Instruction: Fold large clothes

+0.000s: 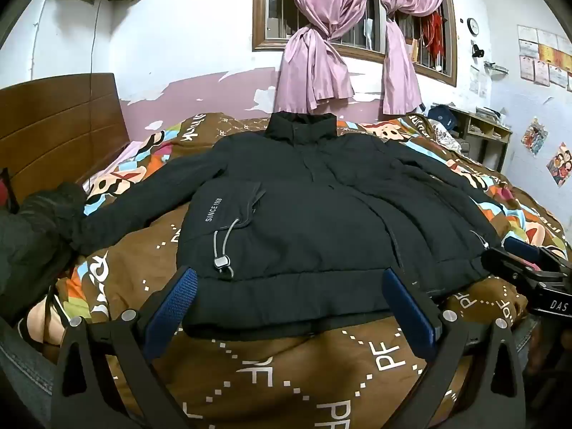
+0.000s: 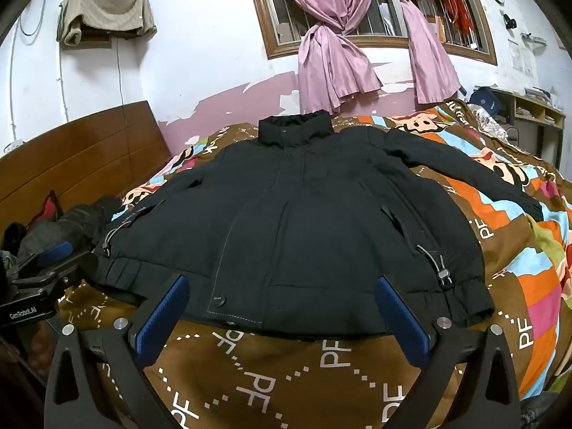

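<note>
A large black padded jacket (image 1: 304,207) lies flat and face up on the bed, collar toward the window, both sleeves spread out to the sides. The right wrist view shows the same jacket (image 2: 304,221) with its hem nearest me. My left gripper (image 1: 289,286) hovers over the hem's left half, jaws wide open, nothing between the blue pads. My right gripper (image 2: 282,293) hovers over the hem's right half, also wide open and empty. Each gripper appears at the edge of the other's view: the right gripper (image 1: 525,261) and the left gripper (image 2: 53,261).
The brown patterned quilt (image 1: 286,375) covers the bed. A dark bundle of clothes (image 1: 32,236) lies at the left by the wooden headboard (image 1: 60,125). Pink curtains (image 1: 321,53) hang at the window behind. A shelf unit (image 2: 529,118) stands at the far right.
</note>
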A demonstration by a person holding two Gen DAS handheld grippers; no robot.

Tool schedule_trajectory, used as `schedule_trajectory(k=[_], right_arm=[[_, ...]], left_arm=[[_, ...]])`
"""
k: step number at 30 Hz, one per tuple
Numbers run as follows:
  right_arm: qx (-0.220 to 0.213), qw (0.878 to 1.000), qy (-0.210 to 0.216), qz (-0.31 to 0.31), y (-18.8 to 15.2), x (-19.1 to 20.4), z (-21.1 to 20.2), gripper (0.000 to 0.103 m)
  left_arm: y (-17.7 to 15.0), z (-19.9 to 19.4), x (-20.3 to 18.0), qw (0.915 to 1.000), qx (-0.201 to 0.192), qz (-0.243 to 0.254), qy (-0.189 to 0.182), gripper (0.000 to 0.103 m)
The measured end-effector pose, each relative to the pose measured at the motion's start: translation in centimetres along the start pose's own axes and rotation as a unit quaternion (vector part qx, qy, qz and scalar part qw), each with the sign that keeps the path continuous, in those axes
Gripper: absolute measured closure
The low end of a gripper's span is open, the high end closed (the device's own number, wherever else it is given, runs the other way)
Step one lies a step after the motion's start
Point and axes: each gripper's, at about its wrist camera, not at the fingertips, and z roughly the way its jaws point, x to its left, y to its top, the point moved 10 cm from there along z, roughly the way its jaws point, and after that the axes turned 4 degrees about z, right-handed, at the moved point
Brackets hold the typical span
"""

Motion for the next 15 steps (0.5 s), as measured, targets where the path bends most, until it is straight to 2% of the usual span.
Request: schedule_trajectory(k=[15], right_arm=[[0.005,1.000,-0.001,0.001,-0.54,-0.10,0.51,0.000]], left_arm=[[0.00,-0.01,0.01,1.0000,0.000,0.001,0.001,0.002]])
